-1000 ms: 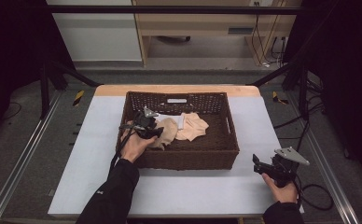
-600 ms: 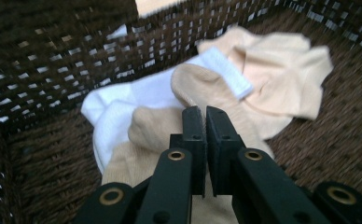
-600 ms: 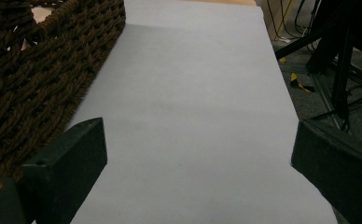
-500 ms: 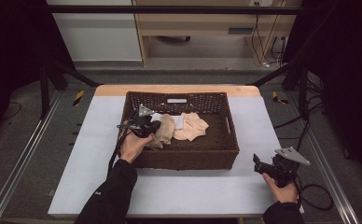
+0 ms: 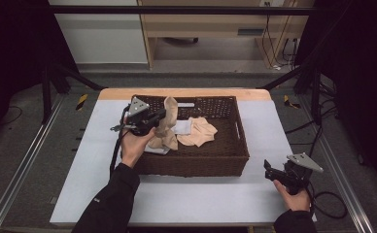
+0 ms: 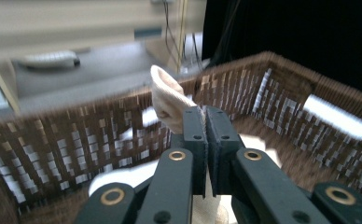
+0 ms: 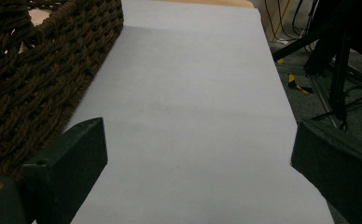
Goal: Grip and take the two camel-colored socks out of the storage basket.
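A dark brown wicker basket [image 5: 191, 165] stands on the white table top [image 5: 186, 199]. My left gripper [image 5: 163, 115] is above the basket's left half, shut on a beige sock [image 5: 168, 127] that hangs from its jaws down toward the basket floor. In the left gripper view the jaws [image 6: 206, 114] are pressed together with the sock [image 6: 167, 95] sticking up beyond them. A second beige sock [image 5: 200, 132] and a white cloth piece [image 5: 181, 127] lie inside the basket. My right gripper [image 5: 270, 171] rests open near the table's front right, with only bare table between its jaws [image 7: 198, 140].
The basket wall [image 7: 39, 70] is just left of my right gripper. Black frame bars and cables stand to the right of the table [image 5: 317, 97]. A wooden shelf unit [image 5: 215, 29] is behind the table.
My left gripper closed on the beige sock and rose out of the basket with it, so the sock now hangs stretched. The right gripper stayed put.
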{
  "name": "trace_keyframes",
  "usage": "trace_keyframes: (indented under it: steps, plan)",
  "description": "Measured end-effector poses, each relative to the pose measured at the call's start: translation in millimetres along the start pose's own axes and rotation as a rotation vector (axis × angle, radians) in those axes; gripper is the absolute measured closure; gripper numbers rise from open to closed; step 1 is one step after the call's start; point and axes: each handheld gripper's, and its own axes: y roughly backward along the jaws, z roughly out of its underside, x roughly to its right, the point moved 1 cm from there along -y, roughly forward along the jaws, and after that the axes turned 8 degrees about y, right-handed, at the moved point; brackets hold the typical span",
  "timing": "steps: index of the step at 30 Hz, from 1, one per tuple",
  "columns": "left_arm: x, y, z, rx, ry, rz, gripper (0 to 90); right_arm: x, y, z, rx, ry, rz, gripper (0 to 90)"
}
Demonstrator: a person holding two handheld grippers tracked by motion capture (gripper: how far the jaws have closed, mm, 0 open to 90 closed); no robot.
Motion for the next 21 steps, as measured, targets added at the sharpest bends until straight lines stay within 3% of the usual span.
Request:
trace_keyframes:
  steps: [8, 14, 21]
  plan:
    - [21.6, 30.7, -26.2, 0.074, -0.027, 0.039, 86.9, 0.3, 0.8, -0.8, 0.009, 0.003, 0.002, 4.0]
    - [35.7, 53.3, -29.2, 0.089, -0.023, 0.095, 86.9, 0.3, 1.2, -0.6, 0.008, 0.004, 0.002, 4.0]
    - [54.6, 81.6, -27.9, 0.102, -0.067, 0.145, 86.9, -0.1, 1.4, -0.7, 0.008, 0.011, 0.000, 4.1]
